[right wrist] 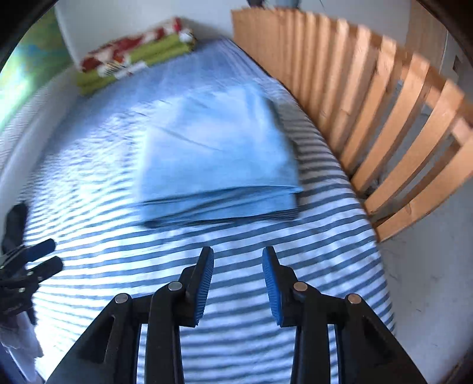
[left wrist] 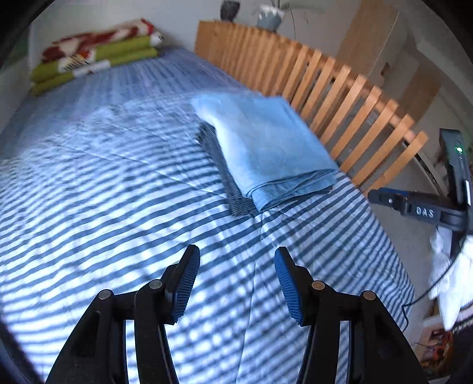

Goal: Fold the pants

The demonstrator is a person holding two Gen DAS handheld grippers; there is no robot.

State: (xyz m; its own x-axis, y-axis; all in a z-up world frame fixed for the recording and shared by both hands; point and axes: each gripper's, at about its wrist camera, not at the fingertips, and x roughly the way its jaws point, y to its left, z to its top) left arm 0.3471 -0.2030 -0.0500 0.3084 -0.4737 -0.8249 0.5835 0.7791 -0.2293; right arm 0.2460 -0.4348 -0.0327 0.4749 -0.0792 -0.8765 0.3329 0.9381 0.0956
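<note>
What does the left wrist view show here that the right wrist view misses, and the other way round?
Only the left wrist view shows a dark grey folded item sticking out from under the light blue folded pants, plus pots on top of the wooden slatted frame.

Only the right wrist view shows a green patch on the wall.

Both show the pants lying folded on the striped bed, the red and green stack at its far end, and open, empty tongs.

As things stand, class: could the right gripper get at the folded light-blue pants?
Probably yes: the right gripper is open and empty, with only bare striped bedsheet before the folded light-blue pants.
</note>
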